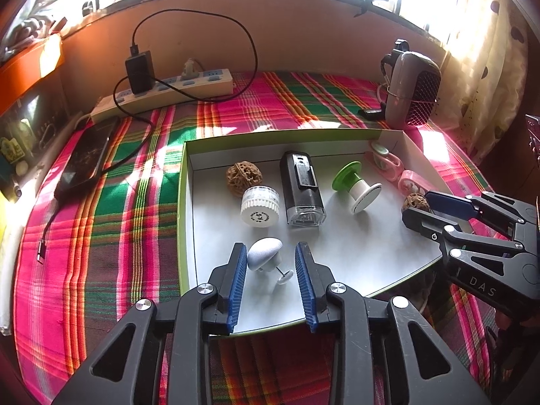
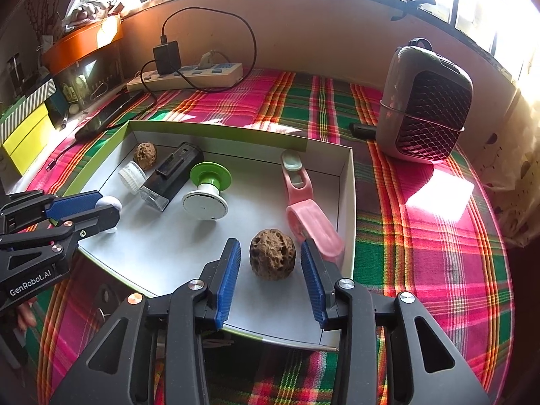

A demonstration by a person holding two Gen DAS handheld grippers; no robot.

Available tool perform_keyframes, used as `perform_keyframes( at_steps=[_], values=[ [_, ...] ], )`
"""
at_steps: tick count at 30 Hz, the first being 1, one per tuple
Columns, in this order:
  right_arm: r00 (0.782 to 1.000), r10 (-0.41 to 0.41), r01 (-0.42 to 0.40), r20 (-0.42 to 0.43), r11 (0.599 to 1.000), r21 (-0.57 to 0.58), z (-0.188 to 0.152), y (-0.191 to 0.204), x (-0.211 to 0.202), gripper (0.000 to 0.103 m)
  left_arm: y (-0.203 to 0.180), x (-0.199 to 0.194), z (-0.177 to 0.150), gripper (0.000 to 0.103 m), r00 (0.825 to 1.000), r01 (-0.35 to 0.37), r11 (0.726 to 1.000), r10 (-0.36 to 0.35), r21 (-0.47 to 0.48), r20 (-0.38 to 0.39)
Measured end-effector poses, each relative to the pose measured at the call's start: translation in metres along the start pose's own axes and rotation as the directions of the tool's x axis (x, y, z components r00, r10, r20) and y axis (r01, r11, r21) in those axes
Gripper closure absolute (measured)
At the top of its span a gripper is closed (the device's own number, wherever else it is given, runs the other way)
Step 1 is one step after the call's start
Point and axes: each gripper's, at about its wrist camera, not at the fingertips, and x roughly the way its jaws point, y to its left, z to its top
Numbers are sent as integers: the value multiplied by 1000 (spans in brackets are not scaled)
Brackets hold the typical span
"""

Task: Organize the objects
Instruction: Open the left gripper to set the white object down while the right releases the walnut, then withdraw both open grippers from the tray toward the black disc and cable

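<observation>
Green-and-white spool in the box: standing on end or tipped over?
Tipped over. The spool lies on its side on the box floor, both round flanges on edge, white end toward the grippers.

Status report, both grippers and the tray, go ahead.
Left gripper open around white mushroom-shaped knob. Right gripper open around walnut. Both items resting in tray. Nothing in the way.

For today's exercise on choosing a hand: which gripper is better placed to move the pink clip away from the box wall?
Right. The right gripper stands open around a walnut beside the pink clip; the left gripper is farther off.
</observation>
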Motion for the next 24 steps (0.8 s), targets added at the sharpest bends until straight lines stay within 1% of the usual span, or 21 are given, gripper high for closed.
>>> perform_keyframes(
  at_steps=[9,12,16,21,24],
  values=[
    [1000,0,-1,25,1000,15,-4,3,-13,64,-5,-18,-3,75,999,23,1000,-23,5,31],
    [999,-1,0,39,1000,24,-6,4,-20,61,-5,-26,-5,75,998,34,999,-34,-1,45],
    [998,1,-3,60,999,37,-10,4,-31,61,-4,-35,-9,75,997,56,998,-55,-17,52],
    [997,7,-12,83,998,62,-18,4,-44,61,-4,-43,-19,75,991,122,992,-121,-30,51],
    [995,6,-14,95,997,80,-24,2,-52,61,-6,-44,-24,74,986,161,986,-160,-38,36]
  ],
)
